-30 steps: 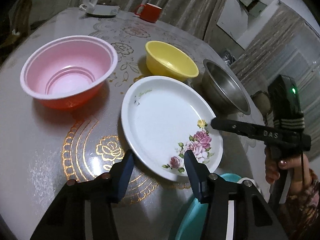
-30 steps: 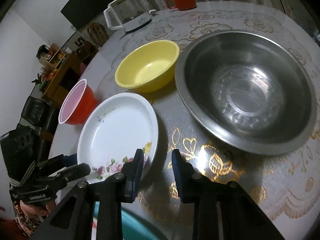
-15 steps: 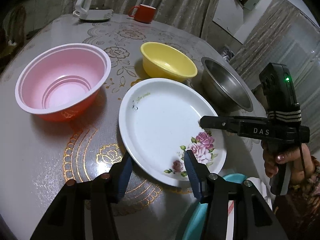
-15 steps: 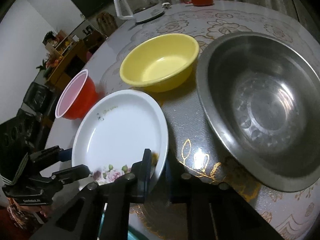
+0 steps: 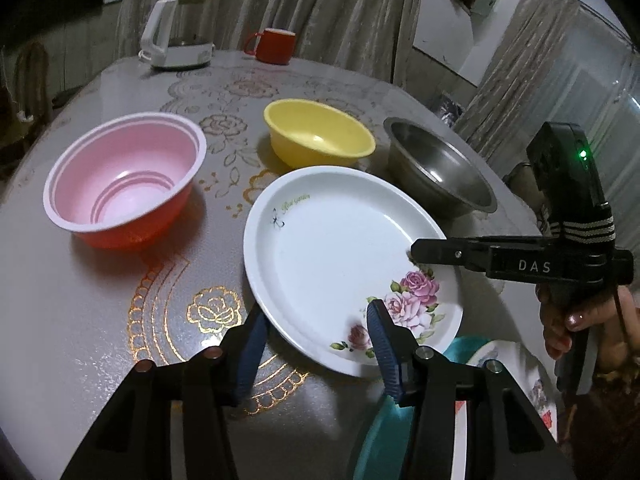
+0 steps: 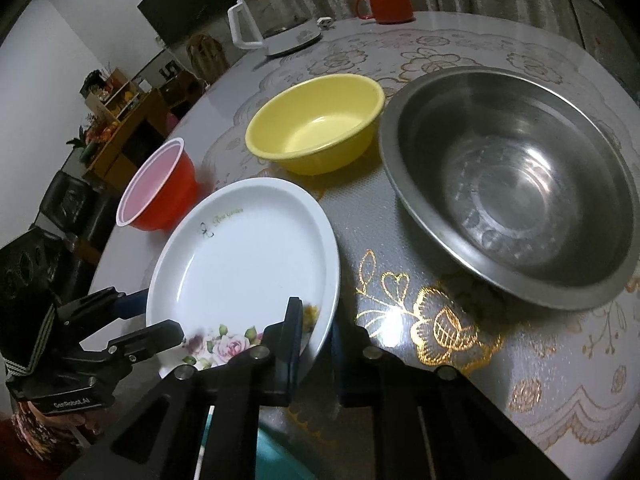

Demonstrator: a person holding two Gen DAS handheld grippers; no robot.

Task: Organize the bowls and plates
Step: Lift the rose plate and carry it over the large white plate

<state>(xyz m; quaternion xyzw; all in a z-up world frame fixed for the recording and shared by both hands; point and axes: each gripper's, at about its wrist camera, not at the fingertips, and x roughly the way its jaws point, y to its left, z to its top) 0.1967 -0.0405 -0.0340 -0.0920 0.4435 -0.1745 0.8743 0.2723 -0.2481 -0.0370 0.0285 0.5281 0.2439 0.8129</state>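
Plates and bowls were spread over a round table covered with a floral, gold-printed cloth. Nearest the cameras, the white rose-patterned plate was gripped at its near right rim by the right gripper, whose 2 fingers were closed narrowly on either side of that edge; in the left wrist view the same gripper was seen reaching over the plate's right rim. The left gripper was held wide apart, with 1 blue-padded finger just outside the plate's near left rim and the other above the rose print; whether the pads touched the plate could not be told. A teal dish was partly seen under the grippers at the table's near edge. Beyond the plate, a pink-lined red bowl was set to the left, a yellow bowl just behind the plate, and a steel bowl to the right, close beside the yellow one. All 3 bowls stood upright. At the far edge of the table, a white kettle and a red mug were placed, with curtains hung behind them.
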